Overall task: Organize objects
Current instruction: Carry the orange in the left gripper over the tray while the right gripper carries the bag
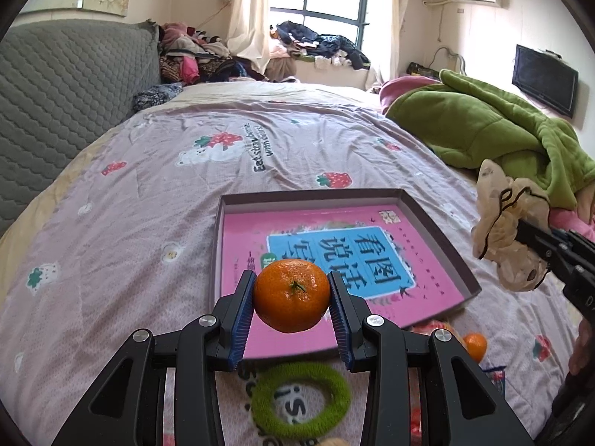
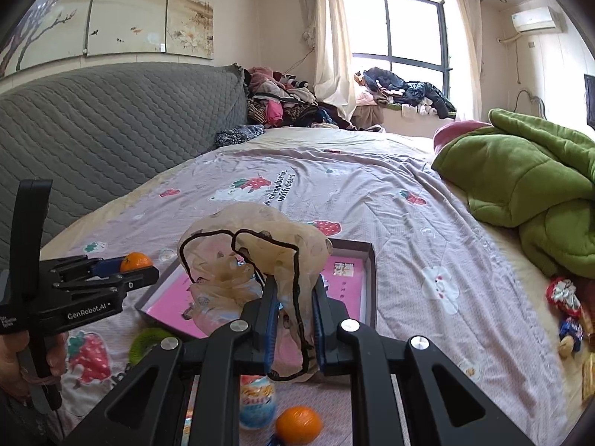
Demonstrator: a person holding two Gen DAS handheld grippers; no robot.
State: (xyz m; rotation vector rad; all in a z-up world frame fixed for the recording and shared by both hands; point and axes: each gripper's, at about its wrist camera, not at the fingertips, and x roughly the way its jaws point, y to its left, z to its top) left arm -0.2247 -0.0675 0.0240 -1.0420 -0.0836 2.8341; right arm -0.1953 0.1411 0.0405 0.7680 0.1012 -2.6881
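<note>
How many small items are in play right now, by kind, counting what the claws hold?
Tangerines: 2, one in the left claw, one loose on the bedspread
Hair scrunchies: 2, a beige one in the right claw, a green one on the bedspread
Small bottles: 1, lying on the bedspread
Total: 5

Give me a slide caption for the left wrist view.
Left gripper holds a tangerine above a tray on the bed.
</note>
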